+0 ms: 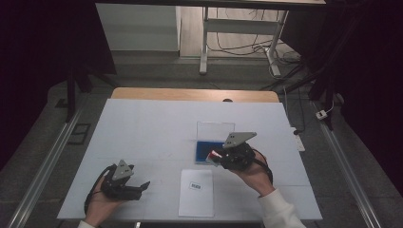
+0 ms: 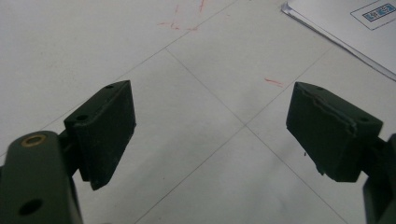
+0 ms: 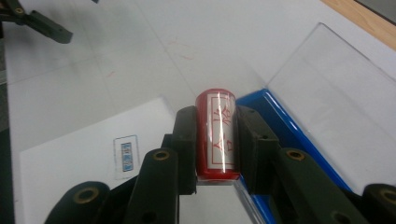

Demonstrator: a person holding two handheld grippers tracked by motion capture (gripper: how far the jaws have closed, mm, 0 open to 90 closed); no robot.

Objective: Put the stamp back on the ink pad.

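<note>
**Red stamp held above the open blue case**

Nearest me, my left gripper (image 1: pixel 142 186) sat low at the near left of the white table (image 1: pixel 142 128), in my left hand (image 1: pixel 102 206). Its jaws stood wide apart with nothing between them; in the left gripper view (image 2: pixel 210 130) I looked through the gap at bare tabletop with thin crossing lines and a few faint red marks (image 2: pixel 273 82).

Just to the right, a white sheet of paper (image 1: pixel 196 194) lay flat at the near edge, with a small printed label (image 1: pixel 195 186) on it. The sheet's corner showed in the left gripper view (image 2: pixel 341 28).

Farther in, my right hand (image 1: pixel 254 173) held the right gripper (image 1: pixel 215 156), grey plate on top. Its jaws were pinched on a small red cylinder (image 3: pixel 217 135), a stamp with a white panel and red characters. The jaws pressed it from both sides, and its rounded end stuck out past the tips. It was off the table, held by the left edge of the blue case (image 1: pixel 202 149), between the case and the paper.

Beyond that, the case's clear lid (image 1: pixel 215 129) stood open, tilted back; I saw it as a transparent panel (image 3: pixel 336 88) in the right gripper view.

Farthest, the wooden table edge (image 1: pixel 195 94) showed past the white covering, then grey floor, white desk legs (image 1: pixel 204 42) and loose cables (image 1: pixel 242 47).
</note>
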